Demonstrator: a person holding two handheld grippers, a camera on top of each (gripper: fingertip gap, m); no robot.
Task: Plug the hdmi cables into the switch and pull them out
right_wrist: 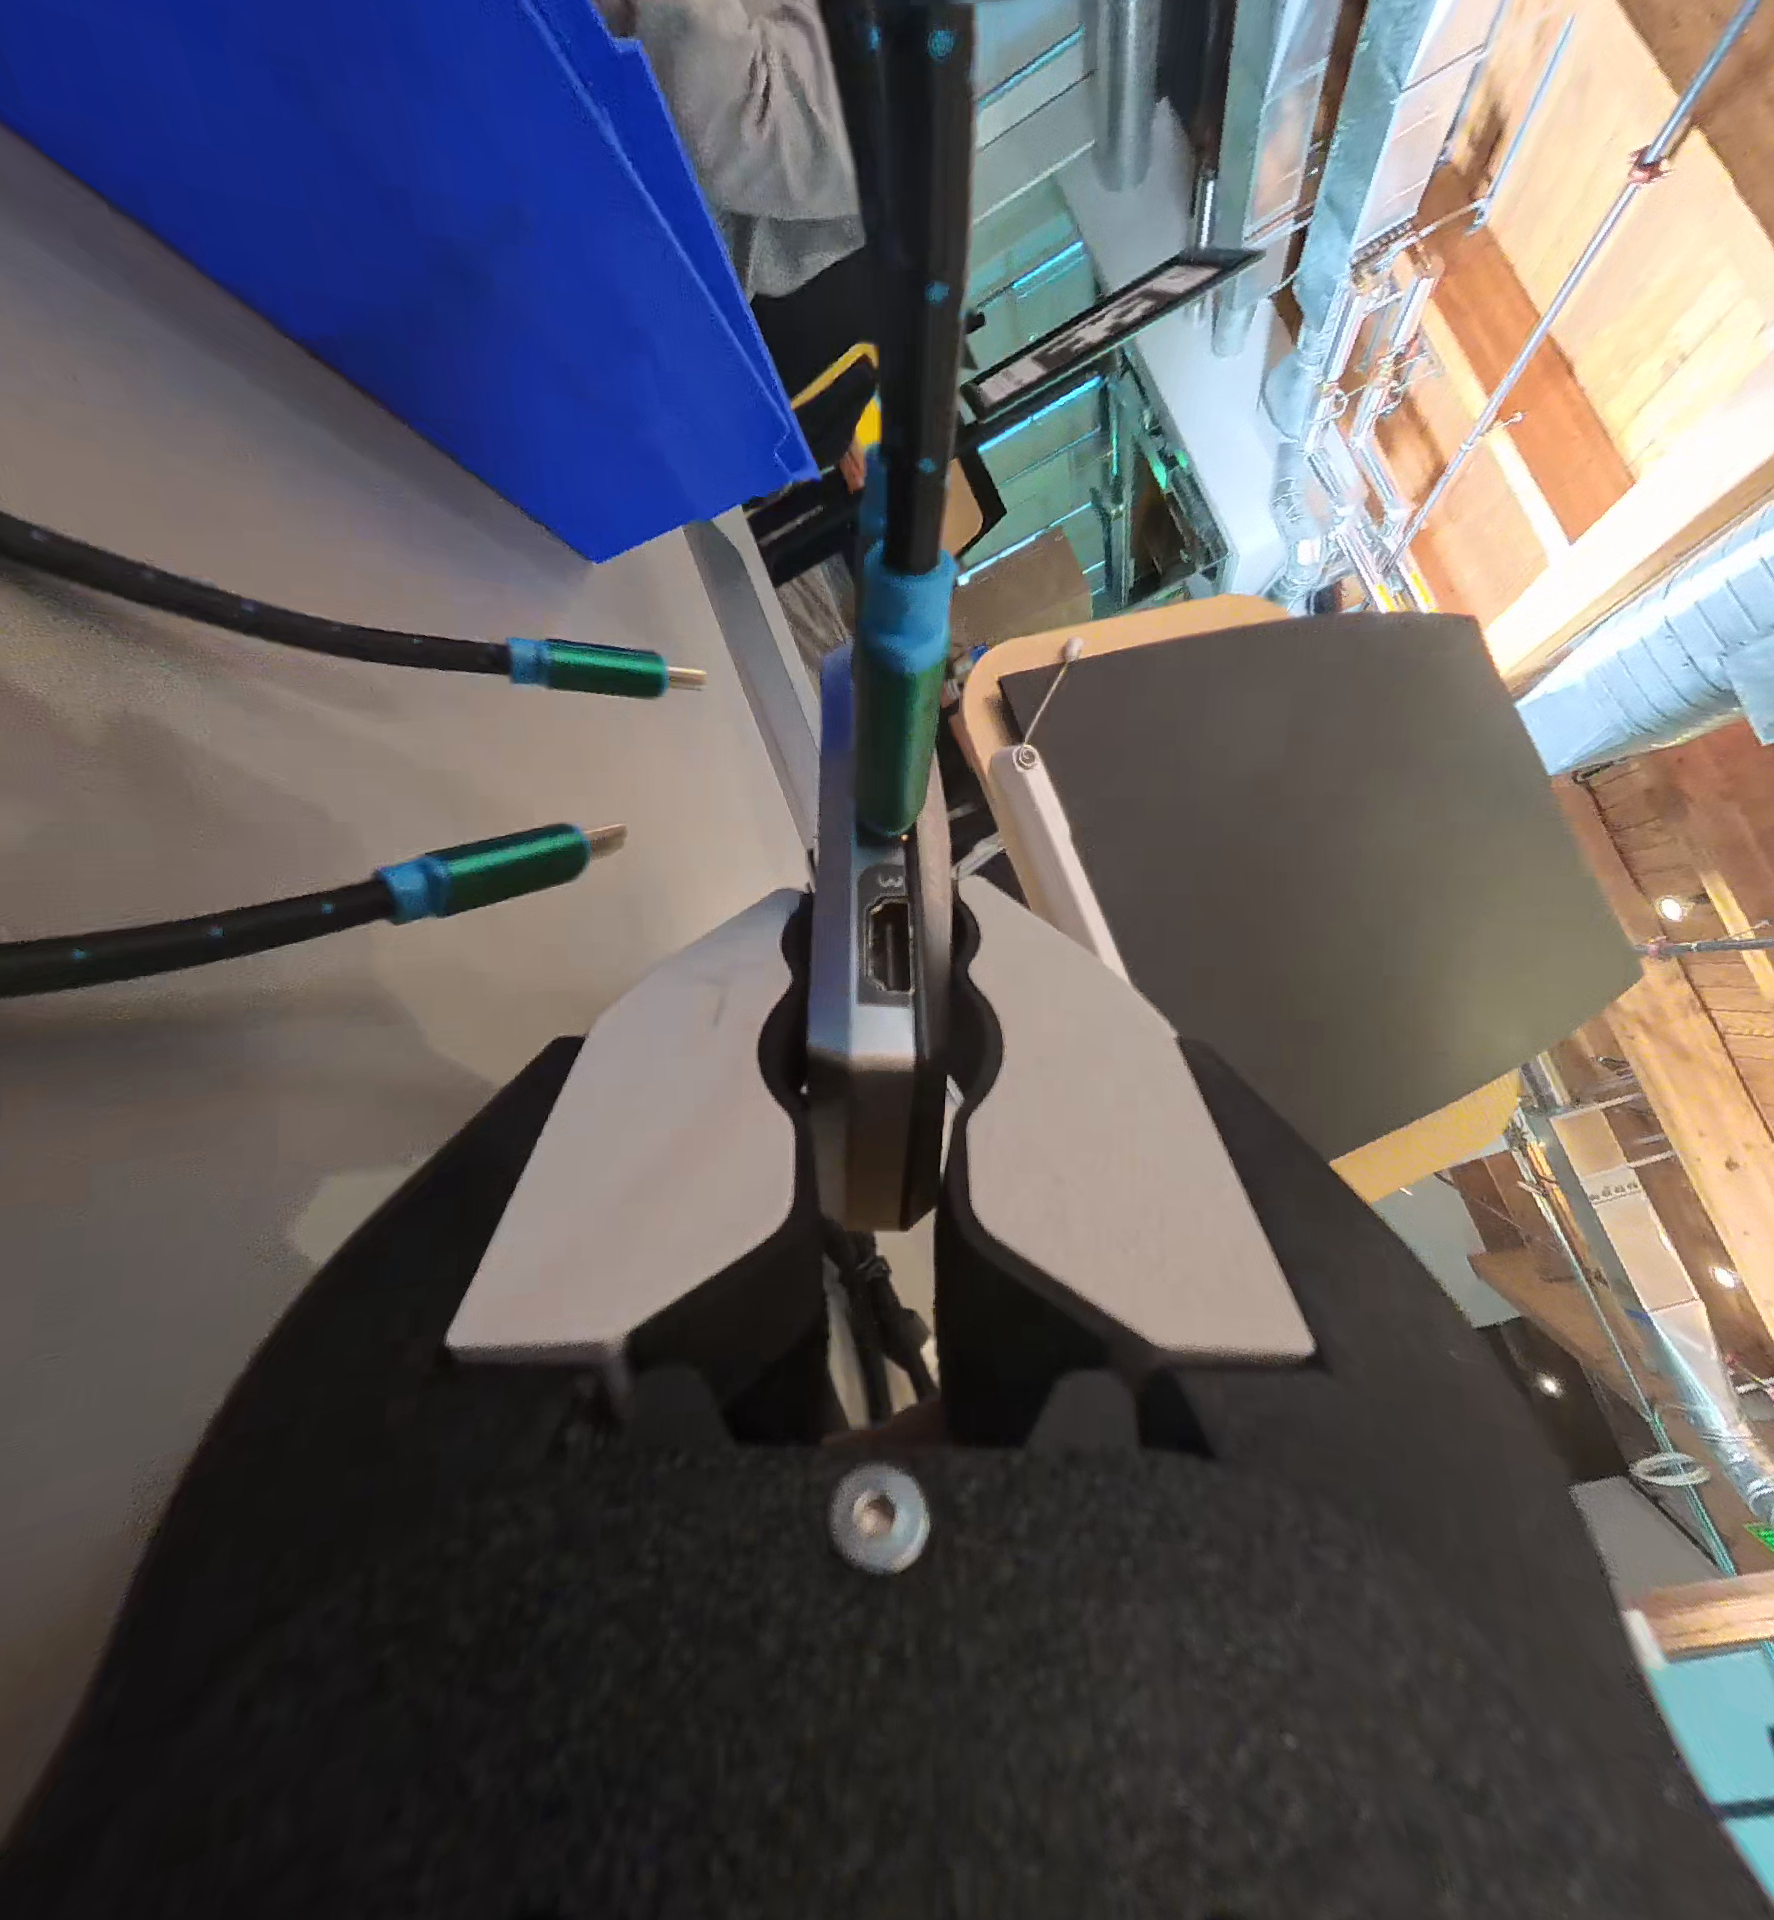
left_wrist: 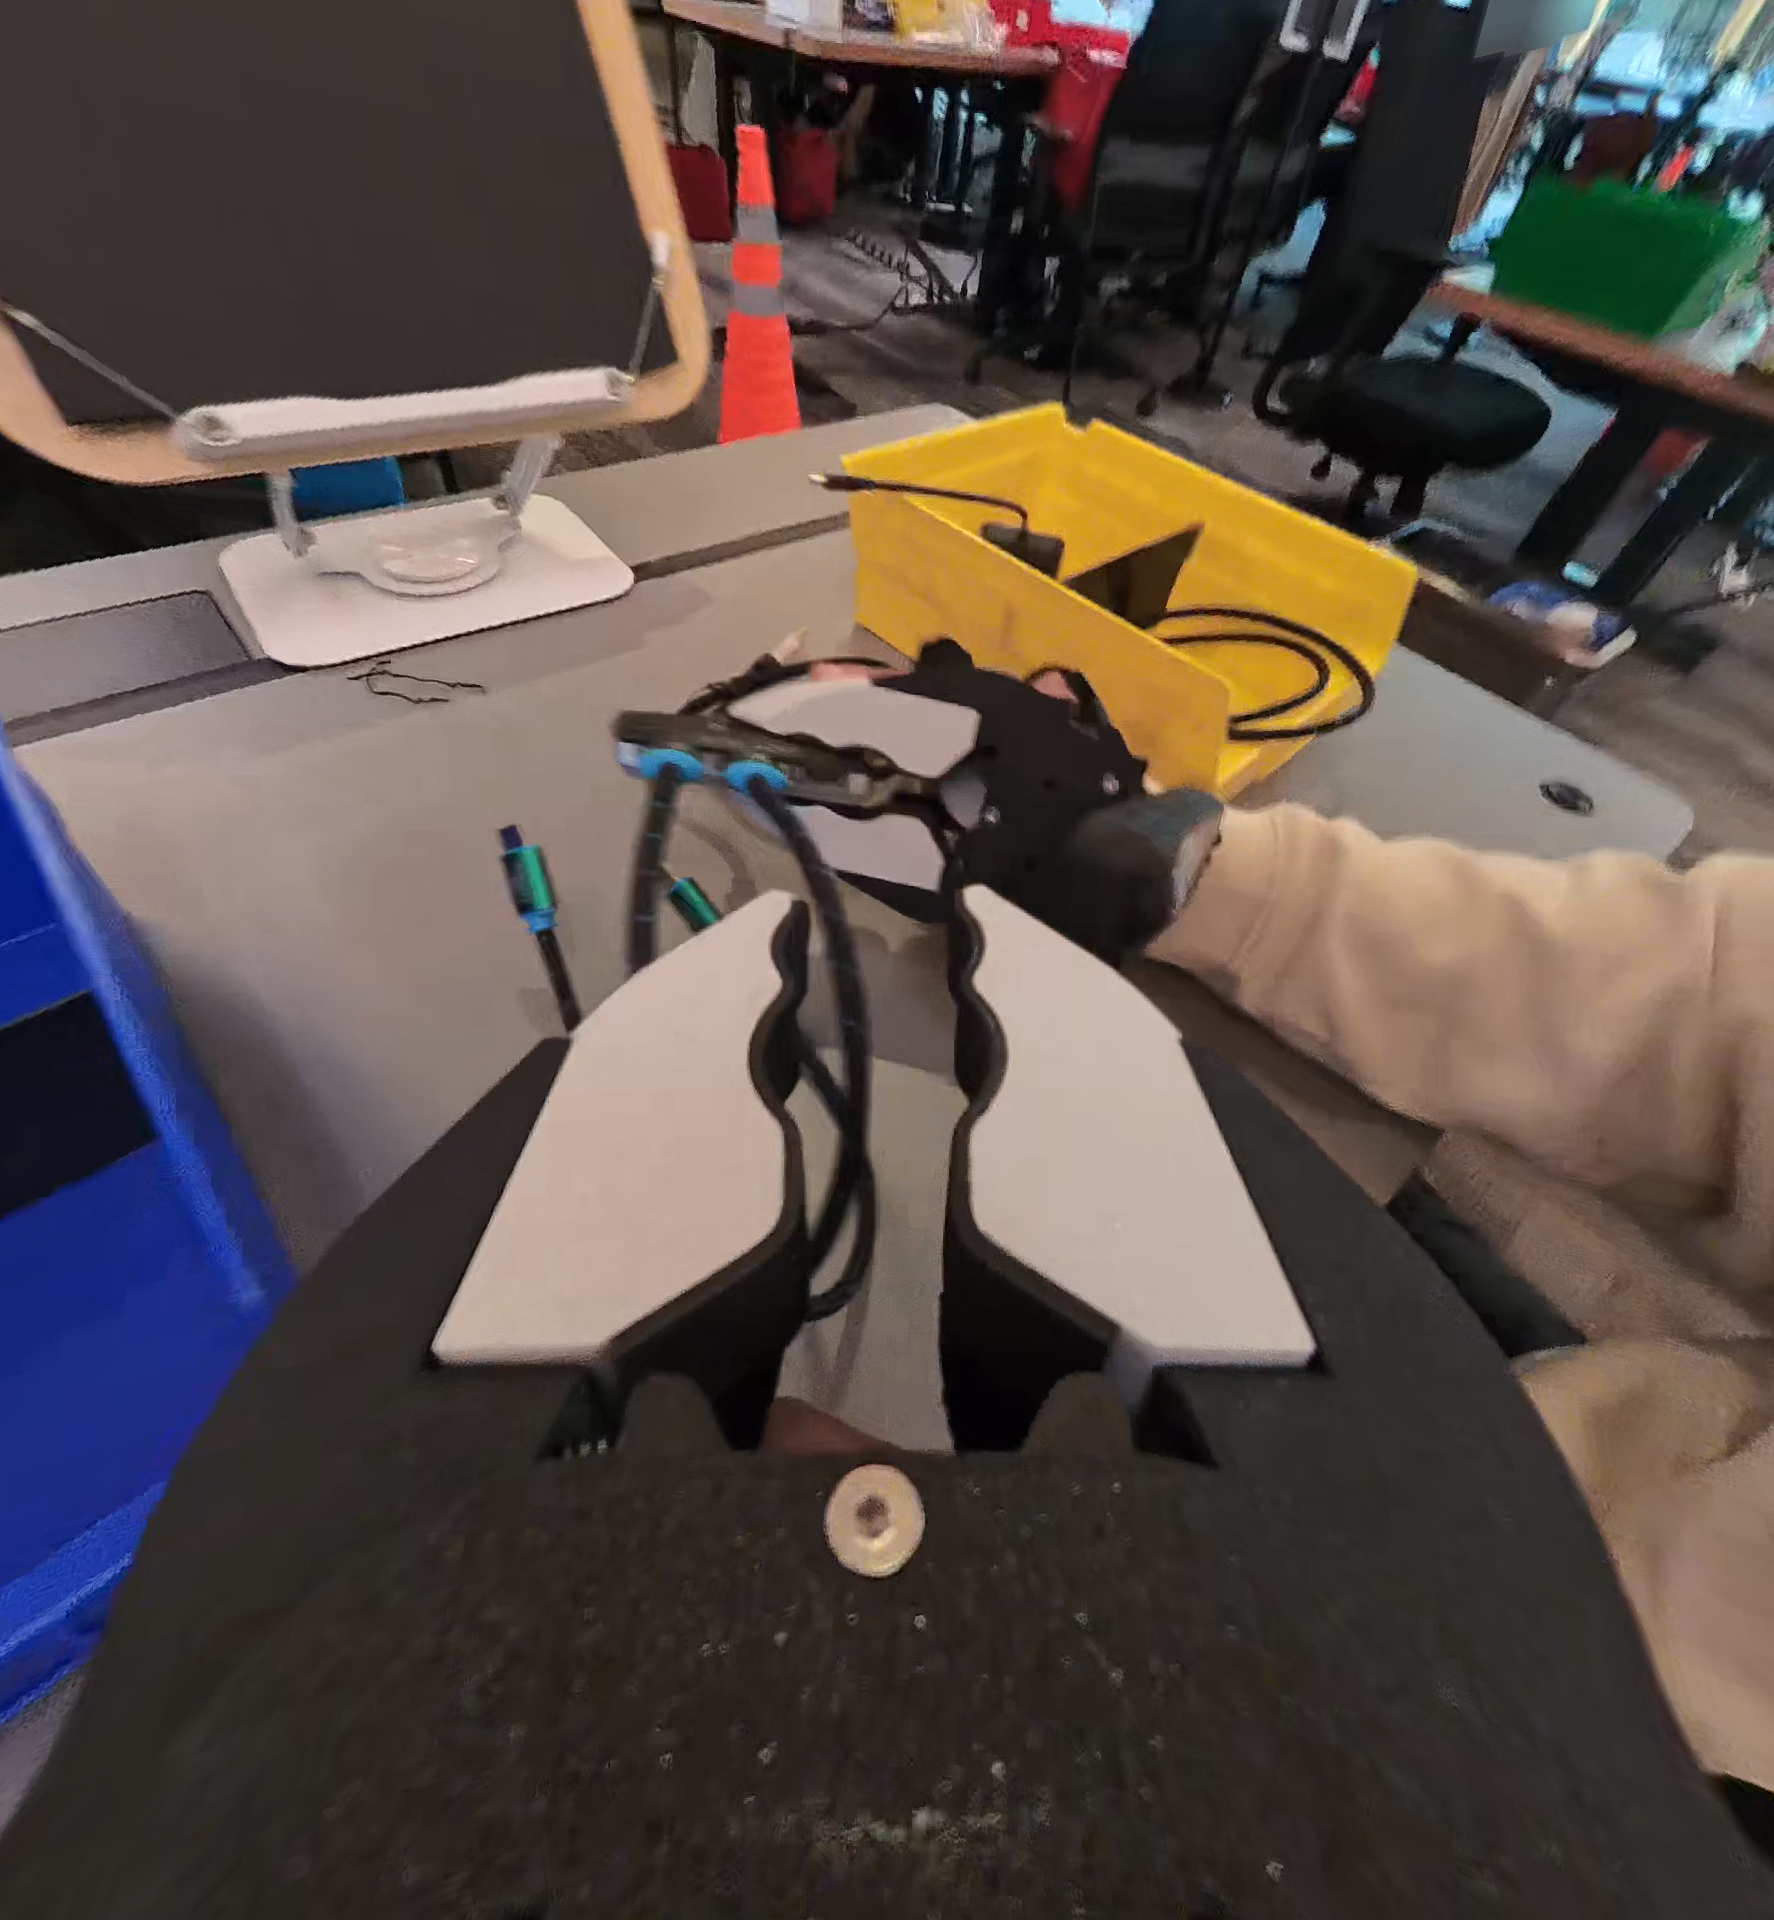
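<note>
The right tool (right_wrist: 878, 1039) pinched the switch (right_wrist: 867, 1049) edge-on between its fingers, lifted off the tabletop (right_wrist: 135, 779). The switch was a slim grey box; one port faced the camera bare, and at 12 o'clock a green plug (right_wrist: 898, 727) with a blue collar sat seated in it. At 9 o'clock two loose green plugs (right_wrist: 509, 868) lay on the tabletop. The left tool (left_wrist: 878, 935) was spread, gripping nothing, a black cable (left_wrist: 841, 1039) hanging through its gap; the switch hovered at its 12 o'clock.
</note>
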